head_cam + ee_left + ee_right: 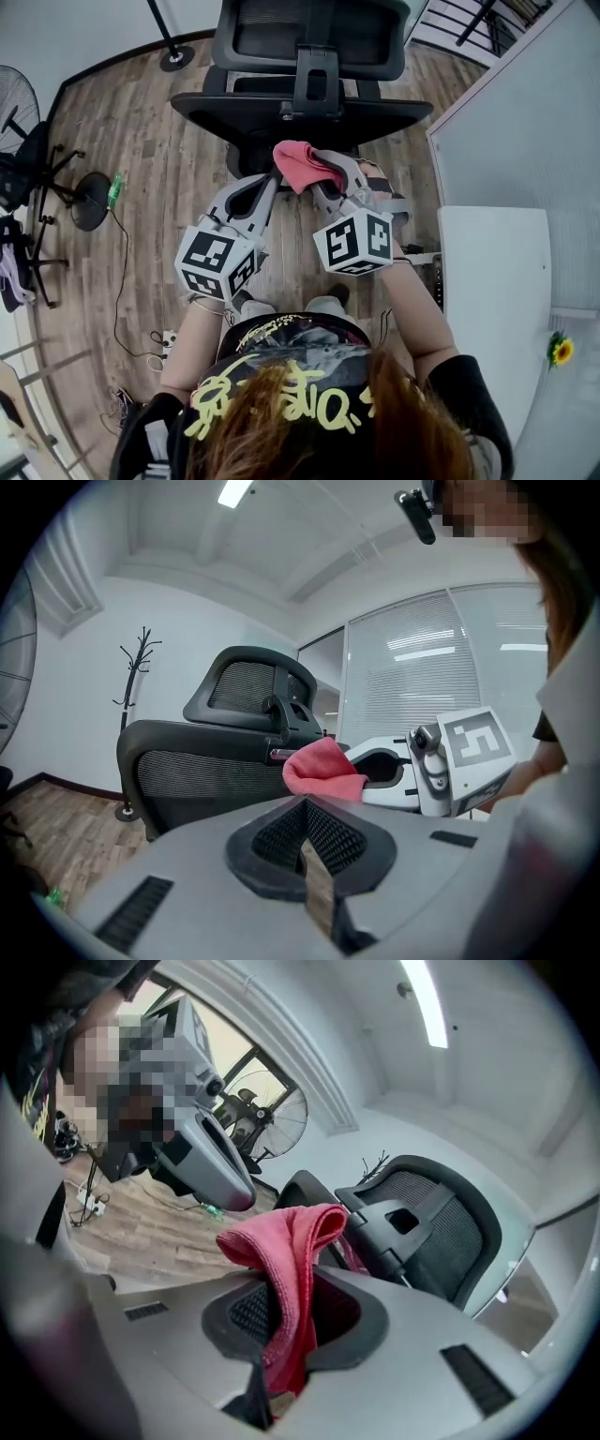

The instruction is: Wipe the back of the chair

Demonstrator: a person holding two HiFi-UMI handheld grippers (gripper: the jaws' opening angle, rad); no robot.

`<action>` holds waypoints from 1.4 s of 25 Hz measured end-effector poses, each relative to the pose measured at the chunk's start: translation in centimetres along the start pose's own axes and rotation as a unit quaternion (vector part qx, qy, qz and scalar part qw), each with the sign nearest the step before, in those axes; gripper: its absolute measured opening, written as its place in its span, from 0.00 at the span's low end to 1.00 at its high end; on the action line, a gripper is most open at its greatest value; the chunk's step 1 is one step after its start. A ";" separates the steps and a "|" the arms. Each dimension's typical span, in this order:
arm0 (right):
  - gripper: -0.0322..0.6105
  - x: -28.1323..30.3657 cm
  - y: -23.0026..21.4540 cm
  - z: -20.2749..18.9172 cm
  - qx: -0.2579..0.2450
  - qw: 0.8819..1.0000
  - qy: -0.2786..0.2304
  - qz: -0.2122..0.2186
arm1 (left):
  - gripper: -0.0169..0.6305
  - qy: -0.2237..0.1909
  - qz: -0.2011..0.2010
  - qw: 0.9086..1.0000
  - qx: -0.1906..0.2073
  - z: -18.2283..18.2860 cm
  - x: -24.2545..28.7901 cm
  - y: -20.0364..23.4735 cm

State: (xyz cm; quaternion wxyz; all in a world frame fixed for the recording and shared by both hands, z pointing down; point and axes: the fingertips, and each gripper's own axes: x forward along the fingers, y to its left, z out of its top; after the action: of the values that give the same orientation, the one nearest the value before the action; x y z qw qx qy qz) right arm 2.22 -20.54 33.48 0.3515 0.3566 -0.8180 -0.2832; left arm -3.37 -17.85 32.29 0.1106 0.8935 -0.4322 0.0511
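Cloth of pink-red terry (286, 1241) sits pinched in my right claw (286, 1288). The two jaws are closed onto its lower folds, and the rest bunches up over the tips and flops toward the left.

My left claw (305, 803) holds nothing. Its padded jaws meet at the tips, with only a thin slit of wood-plank floor (141, 141) showing between them further back. From above, the two claws lie side by side, the left just beside the right, with their tips angled toward each other. The bunched cloth lies between the tips, on the right claw's side.

Straight ahead of both claws stands the black office chair with mesh back and headrest (300, 108), its rear facing me. The curved top edge of its backrest runs across just beyond the claw tips. The black spine that carries the headrest rises directly past the cloth. The cloth is close up against that rear side, but I cannot tell whether it touches.

Off to the right of my right claw, apart from it, is a white desk top (492, 272). Far to the left of my left claw, a black standing fan (17, 103) stands on the floor. Beyond the chair, seen along the left claw, a thin black coat stand (139, 663) is against the white wall.
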 end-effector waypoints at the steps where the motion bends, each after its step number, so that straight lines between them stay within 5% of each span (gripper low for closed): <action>1: 0.15 0.0 0.2 -0.1 0.020 1.000 -0.004 0.001 | 0.02 0.000 0.001 1.000 -0.001 -0.1 0.0 0.0; 10: 0.15 -0.9 0.3 -0.1 0.179 0.982 -0.065 -0.007 | 0.02 -0.010 0.004 1.000 -0.002 0.1 -0.1 0.4; 22: 0.15 -3.1 0.3 0.9 0.394 0.896 -0.202 -0.007 | 0.02 -0.035 -0.003 0.999 -0.004 0.6 -0.7 -0.1; 30: 0.15 -3.7 0.4 -0.2 0.455 0.863 -0.219 -0.013 | 0.02 -0.057 0.001 0.998 -0.003 1.3 -1.2 0.0; 35: 0.15 -3.9 0.0 -0.1 0.461 0.859 -0.221 -0.022 | 0.02 -0.057 0.001 0.998 -0.004 1.2 -1.2 0.0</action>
State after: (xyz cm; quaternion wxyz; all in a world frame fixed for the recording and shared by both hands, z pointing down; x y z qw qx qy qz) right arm 4.24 -17.53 32.09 -0.0497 0.4237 -0.9032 0.0469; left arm -4.16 -17.21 30.93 0.0893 0.8942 -0.4388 -0.0014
